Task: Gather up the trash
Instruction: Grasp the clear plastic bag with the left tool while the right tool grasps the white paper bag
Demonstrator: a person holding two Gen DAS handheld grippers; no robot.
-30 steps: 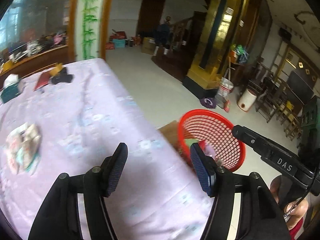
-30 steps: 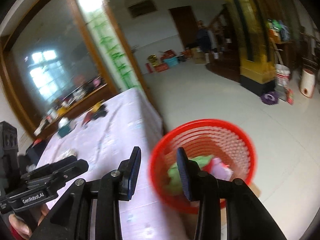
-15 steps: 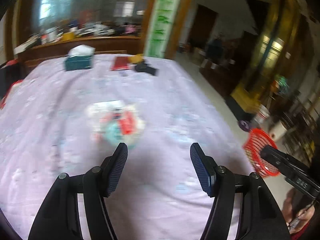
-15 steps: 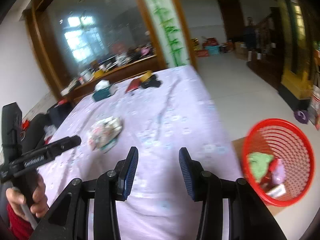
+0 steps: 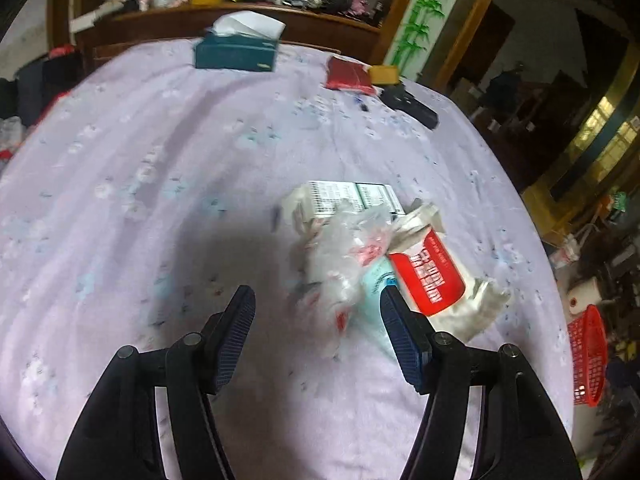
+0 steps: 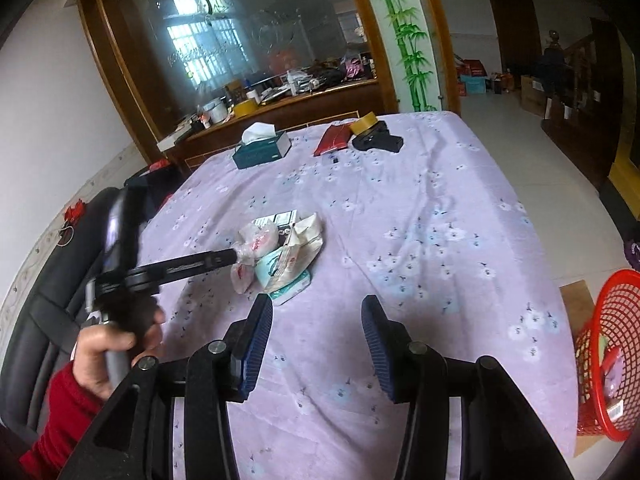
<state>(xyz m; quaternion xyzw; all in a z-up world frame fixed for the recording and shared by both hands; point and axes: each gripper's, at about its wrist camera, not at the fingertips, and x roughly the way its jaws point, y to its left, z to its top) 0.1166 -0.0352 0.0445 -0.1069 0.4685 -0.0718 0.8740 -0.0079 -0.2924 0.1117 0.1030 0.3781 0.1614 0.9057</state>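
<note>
Left wrist: red-labelled wrapper point(image 5: 430, 276) lengthwise from lower right to upper left.

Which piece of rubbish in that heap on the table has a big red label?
The crumpled white packet with the red label, at the heap's right edge beside the left claw. The clear plastic bag and white printed box lack one.

Left wrist view: looks steeply down along its fingers, close over the trash pile point(image 5: 360, 248) on the lilac tablecloth point(image 5: 160, 160). Right wrist view: farther back, shallower, takes in the table's length. Shared: pile, tissue box point(image 6: 262, 146), red basket point(image 6: 604, 356).
</note>
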